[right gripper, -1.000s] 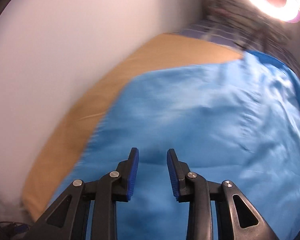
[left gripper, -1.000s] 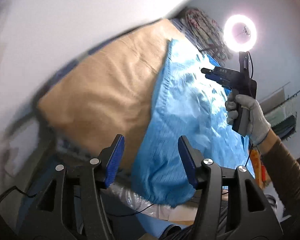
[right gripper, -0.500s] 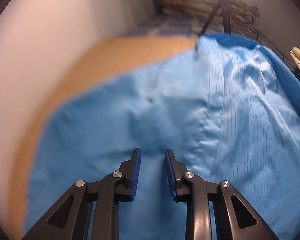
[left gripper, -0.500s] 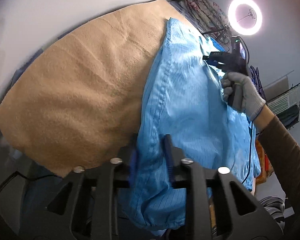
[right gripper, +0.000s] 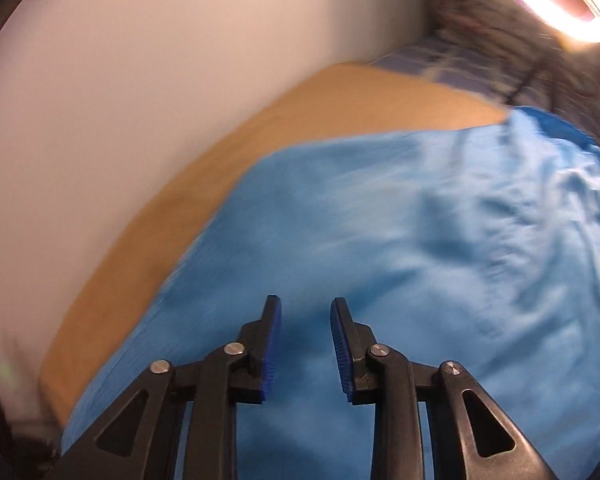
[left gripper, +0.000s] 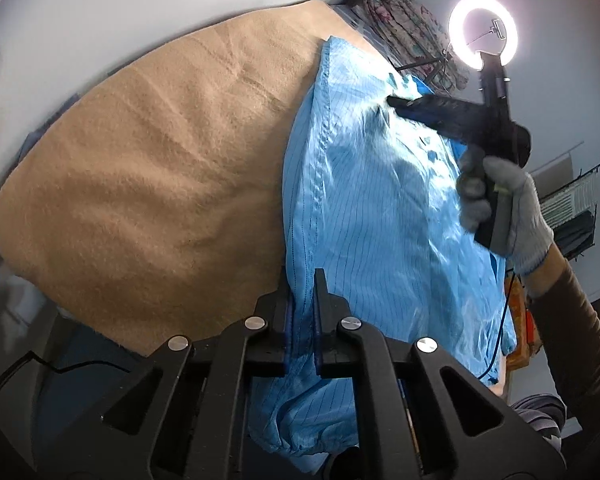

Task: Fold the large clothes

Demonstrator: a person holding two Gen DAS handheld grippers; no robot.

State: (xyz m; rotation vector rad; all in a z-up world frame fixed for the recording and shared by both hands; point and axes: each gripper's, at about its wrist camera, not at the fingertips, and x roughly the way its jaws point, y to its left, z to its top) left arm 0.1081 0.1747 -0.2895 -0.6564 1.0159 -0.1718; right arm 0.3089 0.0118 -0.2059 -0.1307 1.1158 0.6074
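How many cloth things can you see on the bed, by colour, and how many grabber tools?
Blue cloth: 1, the blue garment
Tan cloth: 1, the tan blanket
Patterned cloth: 1, the patterned bundle by the ring light
Hand-held grippers: 2, the left hand-held gripper pinching the garment's edge, and the right hand-held gripper
Total: 5

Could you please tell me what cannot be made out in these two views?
- Left wrist view: the blue garment's near hem, hidden behind the left gripper, which is clamped on its edge.
- Right wrist view: motion blur; whether the right gripper touches fabric is unclear.
- Ring light: cut off by the frame edge.
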